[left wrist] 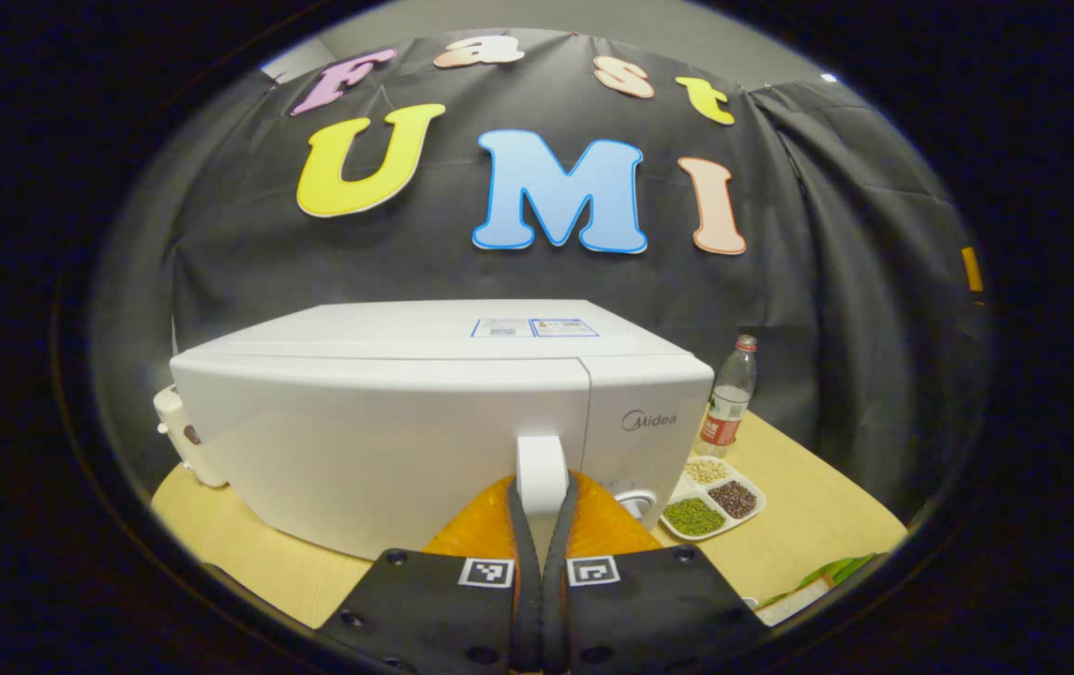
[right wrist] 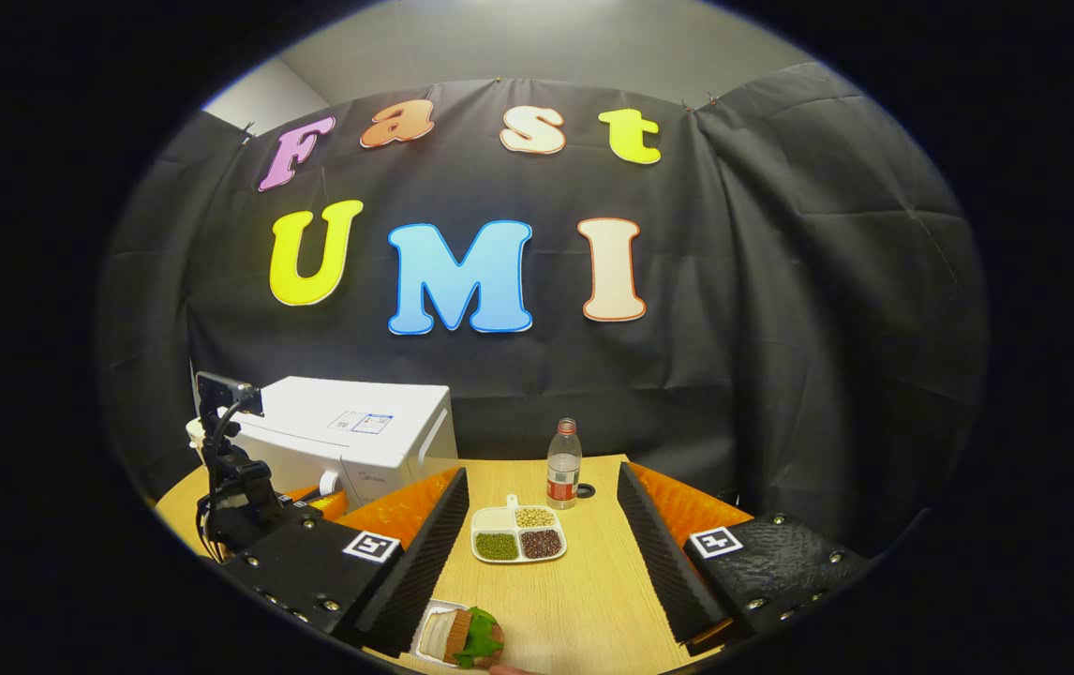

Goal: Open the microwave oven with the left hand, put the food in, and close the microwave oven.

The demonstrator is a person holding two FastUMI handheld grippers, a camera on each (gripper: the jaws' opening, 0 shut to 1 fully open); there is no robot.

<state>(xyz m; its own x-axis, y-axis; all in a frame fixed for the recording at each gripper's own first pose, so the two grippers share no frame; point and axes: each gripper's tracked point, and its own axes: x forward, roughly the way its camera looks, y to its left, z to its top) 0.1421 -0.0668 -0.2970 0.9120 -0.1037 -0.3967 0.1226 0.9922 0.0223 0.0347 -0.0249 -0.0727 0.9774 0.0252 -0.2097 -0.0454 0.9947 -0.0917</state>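
Note:
The white microwave (left wrist: pixel 387 422) stands on the wooden table with its door closed. Its upright white door handle (left wrist: pixel 542 469) sits between the fingers of my left gripper (left wrist: pixel 542 502), which is shut on it. In the right gripper view the left gripper (right wrist: pixel 251 511) shows at the microwave (right wrist: pixel 350 436) front, held against the handle (right wrist: pixel 329 483). My right gripper (right wrist: pixel 542 487) is open above the table with nothing between its fingers. The food, a sandwich with green leaf on a small white plate (right wrist: pixel 457 636), lies just below the right gripper's left finger; its edge (left wrist: pixel 818 581) also shows in the left gripper view.
A divided white dish of beans (right wrist: pixel 518 542) (left wrist: pixel 713 502) lies mid-table, right of the microwave. A plastic bottle (right wrist: pixel 563 464) (left wrist: pixel 729 394) stands behind it near the black cloth wall. A fingertip (right wrist: pixel 509 669) shows at the table's near edge.

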